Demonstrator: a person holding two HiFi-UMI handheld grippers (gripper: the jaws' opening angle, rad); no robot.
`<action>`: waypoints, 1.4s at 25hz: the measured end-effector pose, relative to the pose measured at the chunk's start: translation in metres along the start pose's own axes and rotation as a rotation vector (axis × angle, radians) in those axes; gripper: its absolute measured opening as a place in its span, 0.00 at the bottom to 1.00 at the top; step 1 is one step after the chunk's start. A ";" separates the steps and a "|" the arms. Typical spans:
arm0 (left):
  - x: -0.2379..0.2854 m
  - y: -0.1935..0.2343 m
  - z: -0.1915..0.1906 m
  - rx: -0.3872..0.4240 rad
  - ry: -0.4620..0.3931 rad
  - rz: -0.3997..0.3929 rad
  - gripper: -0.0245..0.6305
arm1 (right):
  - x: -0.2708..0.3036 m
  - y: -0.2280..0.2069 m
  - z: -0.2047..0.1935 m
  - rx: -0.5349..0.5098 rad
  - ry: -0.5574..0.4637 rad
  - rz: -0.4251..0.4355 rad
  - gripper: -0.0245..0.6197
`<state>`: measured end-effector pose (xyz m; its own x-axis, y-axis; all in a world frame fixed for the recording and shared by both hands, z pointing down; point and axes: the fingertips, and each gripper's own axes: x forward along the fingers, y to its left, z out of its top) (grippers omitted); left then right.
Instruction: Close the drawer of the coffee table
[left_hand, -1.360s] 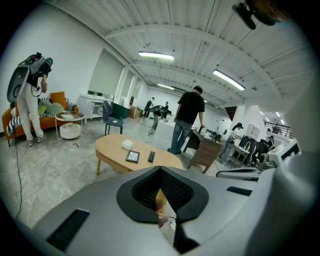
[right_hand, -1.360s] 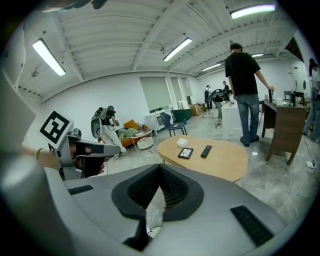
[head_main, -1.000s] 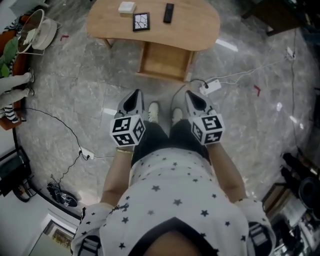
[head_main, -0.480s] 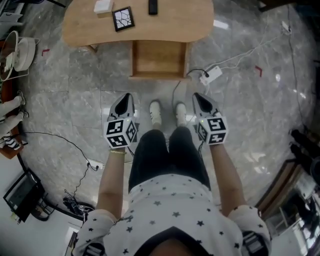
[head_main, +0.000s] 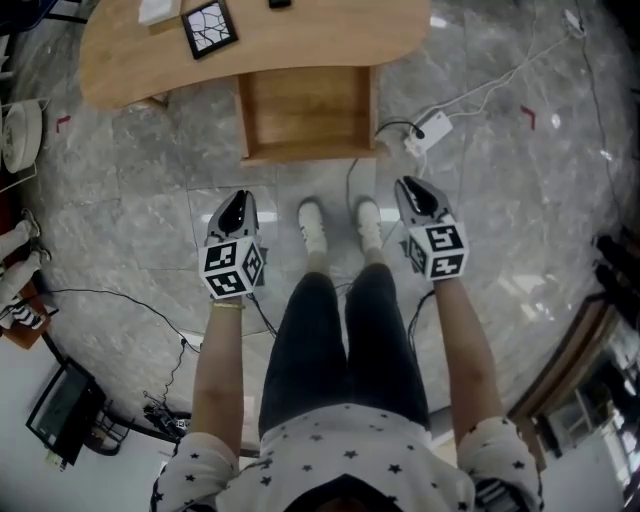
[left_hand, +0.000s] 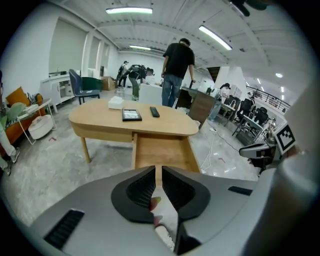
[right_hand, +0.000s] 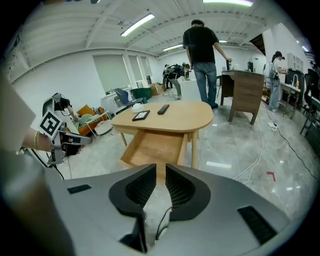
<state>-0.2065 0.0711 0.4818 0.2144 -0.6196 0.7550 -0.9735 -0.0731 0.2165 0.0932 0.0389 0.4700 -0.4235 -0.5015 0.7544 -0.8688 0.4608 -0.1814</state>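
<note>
the drawer (head_main: 305, 110) was found pulled out. the left gripper (head_main: 236, 205) was held shut, and the right gripper (head_main: 412, 190) had just been opened slightly, empty.

person (head_main: 345, 400), viewed from above: white short-sleeved shirt (head_main: 340, 462) with small dark stars, dark slim trousers (head_main: 300, 350), white shoes (head_main: 314, 226), thin band (head_main: 228, 304) at left wrist.

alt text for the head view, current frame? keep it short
Looking down: a person stands facing a wooden coffee table whose empty drawer is pulled open toward their feet. The left gripper and right gripper hang beside the legs, short of the drawer, both empty; the right's jaws have just been opening slightly.
</note>
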 end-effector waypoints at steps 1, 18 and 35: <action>0.008 0.003 -0.005 0.004 0.004 0.000 0.09 | 0.007 -0.004 -0.006 0.000 0.004 -0.002 0.12; 0.107 0.052 -0.077 0.134 0.108 -0.025 0.42 | 0.108 -0.042 -0.085 -0.087 0.101 -0.028 0.33; 0.167 0.086 -0.122 0.208 0.191 0.007 0.58 | 0.173 -0.066 -0.130 -0.165 0.183 -0.047 0.48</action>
<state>-0.2447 0.0568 0.7018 0.1990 -0.4635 0.8635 -0.9663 -0.2398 0.0939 0.1112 0.0170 0.6943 -0.3171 -0.3915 0.8638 -0.8266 0.5607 -0.0493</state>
